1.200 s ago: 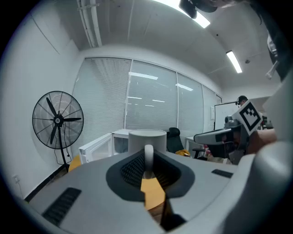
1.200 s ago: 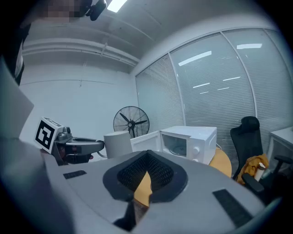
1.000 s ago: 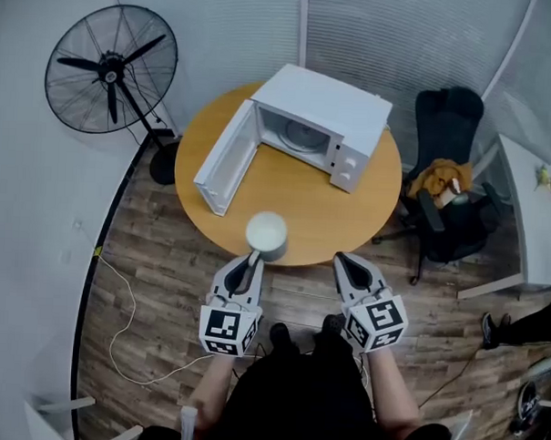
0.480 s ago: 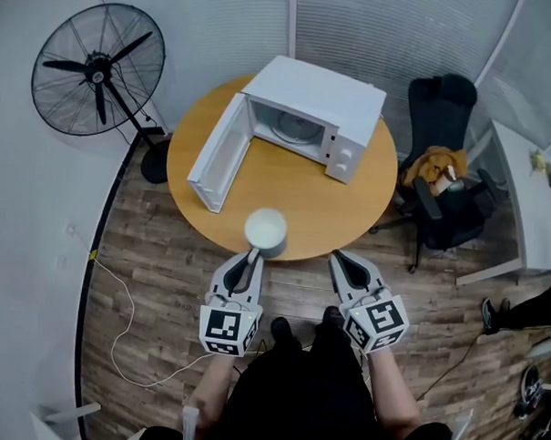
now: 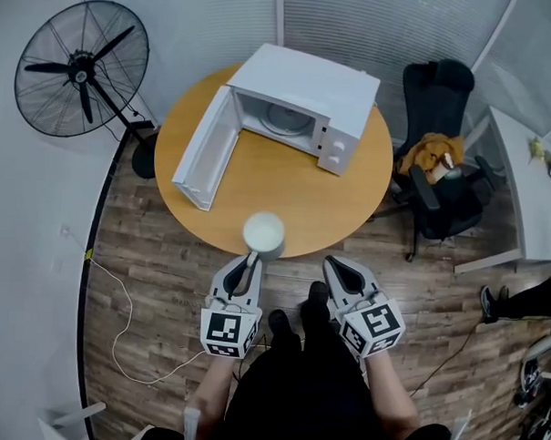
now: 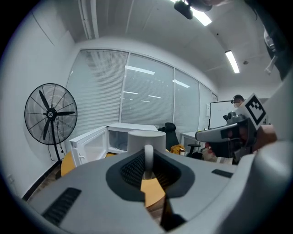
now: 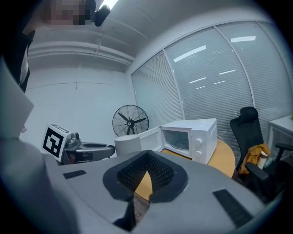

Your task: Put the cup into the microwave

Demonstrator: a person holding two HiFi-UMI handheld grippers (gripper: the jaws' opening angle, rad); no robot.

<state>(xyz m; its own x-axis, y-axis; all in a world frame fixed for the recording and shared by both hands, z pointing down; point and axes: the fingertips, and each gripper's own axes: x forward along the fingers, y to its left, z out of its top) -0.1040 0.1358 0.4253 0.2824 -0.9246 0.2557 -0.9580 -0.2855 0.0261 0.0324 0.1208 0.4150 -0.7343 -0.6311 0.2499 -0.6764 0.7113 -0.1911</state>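
Left tool [image 5: 249, 260] was clamped only on the handle [image 6: 148, 160] of the cup [image 5: 264, 232], well short of the microwave [image 5: 304, 93], so the cup could be swung loose, while the right tool [image 5: 334, 265] was closed on nothing.

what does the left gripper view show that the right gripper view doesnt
Only the left gripper view: the cup's handle pinched in the left claw, with the right claw off to one side. Only the right gripper view: the right claw's own tips together on nothing, the microwave's knobs, and the left claw off to one side. Both: the cup, the open microwave, the fan, the round table and the black chair.
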